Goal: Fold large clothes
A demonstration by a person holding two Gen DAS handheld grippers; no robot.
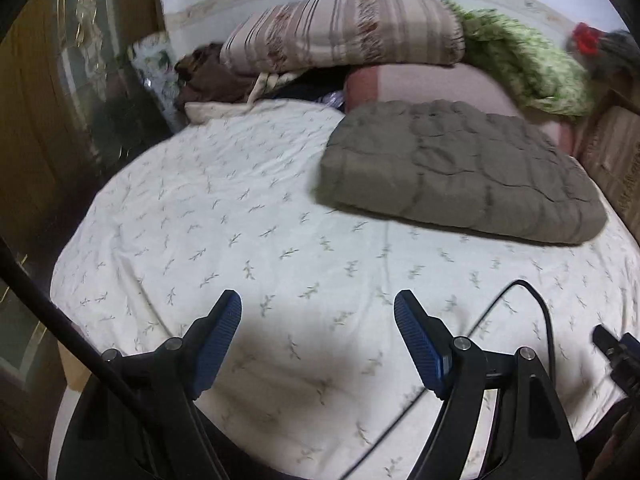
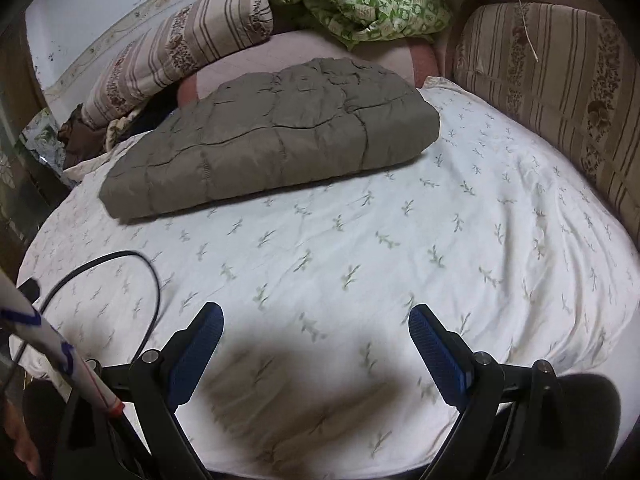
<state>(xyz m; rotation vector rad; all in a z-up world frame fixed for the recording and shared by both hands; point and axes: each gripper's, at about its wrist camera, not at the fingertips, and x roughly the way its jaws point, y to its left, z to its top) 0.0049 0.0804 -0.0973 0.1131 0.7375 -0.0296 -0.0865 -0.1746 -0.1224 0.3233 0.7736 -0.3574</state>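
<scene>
While both claws stand spread and empty, we face the folded quilted coat [image 1: 460, 172].
We judge it soft, puffy, light; we take its near edge with the left gripper [image 1: 318, 312] and right gripper [image 2: 316, 324].

Grey quilted jacket [image 2: 272, 144] folded on bed.
</scene>
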